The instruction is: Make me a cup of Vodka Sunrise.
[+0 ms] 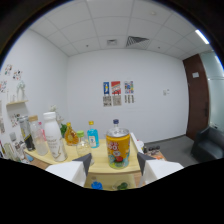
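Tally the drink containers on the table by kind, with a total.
Cans: 1, the yellow can standing between the open jaws.
Bottles: 5 distinguishable: white bottle, blue-labelled bottle, yellow bottle, clear bottle, dark-capped bottle behind the can.
Total: 6.

Your handheld two-finger gripper (114, 161) is pointing level toward the far wall. Its two dark-tipped, pale fingers (84, 162) are standing spread apart, one to the left and one to the right, and they are pressing on nothing between their tips.
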{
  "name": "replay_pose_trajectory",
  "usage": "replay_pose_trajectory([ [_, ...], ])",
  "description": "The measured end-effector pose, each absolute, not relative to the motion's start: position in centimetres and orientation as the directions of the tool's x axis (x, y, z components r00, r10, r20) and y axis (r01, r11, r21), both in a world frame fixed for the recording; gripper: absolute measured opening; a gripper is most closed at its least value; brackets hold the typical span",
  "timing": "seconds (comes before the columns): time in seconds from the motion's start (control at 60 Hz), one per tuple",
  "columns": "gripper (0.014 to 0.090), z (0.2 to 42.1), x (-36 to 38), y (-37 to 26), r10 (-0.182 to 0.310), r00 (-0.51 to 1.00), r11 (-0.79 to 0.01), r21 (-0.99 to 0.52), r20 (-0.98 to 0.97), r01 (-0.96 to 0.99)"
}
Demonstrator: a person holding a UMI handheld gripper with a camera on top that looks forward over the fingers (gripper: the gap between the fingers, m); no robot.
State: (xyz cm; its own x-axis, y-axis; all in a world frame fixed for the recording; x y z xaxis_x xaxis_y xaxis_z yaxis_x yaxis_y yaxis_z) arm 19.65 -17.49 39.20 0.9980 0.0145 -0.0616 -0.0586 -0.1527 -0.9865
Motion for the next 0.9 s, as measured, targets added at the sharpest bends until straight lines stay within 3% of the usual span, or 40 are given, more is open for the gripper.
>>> replay_pose_trajectory([
  [0.1,0.0854,39.2,20.3,-13.9,0.044,0.998,-0.151,-0.987,-0.055,-0.048],
  [0.183,0.0810,39.0,20.3,-11.7,0.075,0.996,-0.155,-0.987,-0.052,-0.040],
  [0.267,0.0708,38.6,20.3,-10.4,0.100,0.994,-0.156,-0.987,-0.042,-0.026],
  [0.35,0.0543,38.6,19.9,-9.8,0.131,0.991,-0.149,-0.989,-0.035,-0.015],
  [0.617,0.0514,39.3,20.5,-10.6,0.089,0.995,-0.145,-0.989,-0.036,-0.023],
  [0.8,0.0516,42.9,20.2,-14.7,0.044,0.998,-0.079,-0.996,-0.035,-0.032],
  [0.9,0.0516,42.0,18.9,-18.0,0.036,0.996,-0.085,-0.993,-0.083,-0.080],
])
